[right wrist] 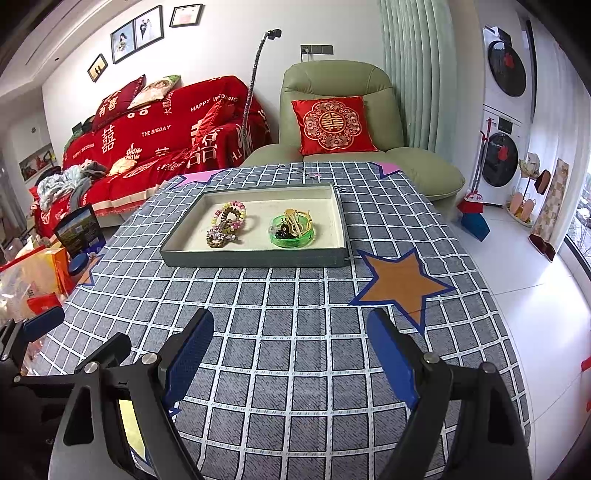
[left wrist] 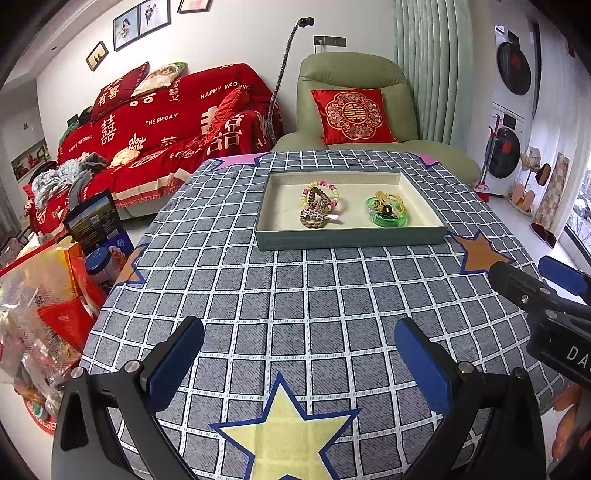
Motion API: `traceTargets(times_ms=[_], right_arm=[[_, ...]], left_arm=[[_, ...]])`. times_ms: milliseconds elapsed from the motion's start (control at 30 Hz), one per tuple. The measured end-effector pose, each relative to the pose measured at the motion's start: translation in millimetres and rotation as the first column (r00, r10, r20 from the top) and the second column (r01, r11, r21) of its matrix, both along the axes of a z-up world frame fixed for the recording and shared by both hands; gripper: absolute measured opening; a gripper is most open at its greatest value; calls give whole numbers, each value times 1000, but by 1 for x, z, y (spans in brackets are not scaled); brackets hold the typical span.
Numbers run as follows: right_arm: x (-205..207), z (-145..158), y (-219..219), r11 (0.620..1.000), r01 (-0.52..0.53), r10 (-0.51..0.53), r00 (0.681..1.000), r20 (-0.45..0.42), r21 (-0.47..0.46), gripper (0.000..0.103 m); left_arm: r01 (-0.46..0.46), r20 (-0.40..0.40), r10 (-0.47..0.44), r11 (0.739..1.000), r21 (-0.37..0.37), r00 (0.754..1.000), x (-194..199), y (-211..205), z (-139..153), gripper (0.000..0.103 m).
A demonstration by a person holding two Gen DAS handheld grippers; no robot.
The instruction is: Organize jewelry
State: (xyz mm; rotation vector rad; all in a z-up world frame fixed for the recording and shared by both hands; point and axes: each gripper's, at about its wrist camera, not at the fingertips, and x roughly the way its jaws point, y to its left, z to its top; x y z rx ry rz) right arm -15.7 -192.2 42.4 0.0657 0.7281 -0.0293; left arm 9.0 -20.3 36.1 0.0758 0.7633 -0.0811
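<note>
All the jewelry appears gathered in the shallow tray point(left wrist: 351, 240) on the desk point(left wrist: 295, 295), so I judge the sorting nearly complete. Beaded and braided bracelets point(left wrist: 320, 205) form one cluster; a glossy green plastic bangle point(left wrist: 388, 218) rings small gold pieces. My left hand-held gripper point(left wrist: 295, 358) and right hand-held gripper point(right wrist: 295, 354) stand spread and empty over the checked cloth.

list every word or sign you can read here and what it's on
"HAPPY WEDDING": red sofa cover
"THE BIGDAY": same cover
"有喜": red pillow
"囍": red cushion
"DA", cut off at the frame edge: right gripper body
Other Chinese characters on the cover, framed pictures, box: too small or blurred
</note>
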Motion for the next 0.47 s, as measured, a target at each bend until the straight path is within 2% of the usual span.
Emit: traceTargets(times_ms=[467], right_arm=[[-3,-4,6,1000,-2,2,1000,-5,-1,87]], left_arm=[[12,0,-12,1000,-9,1000,0,-2,0,103]])
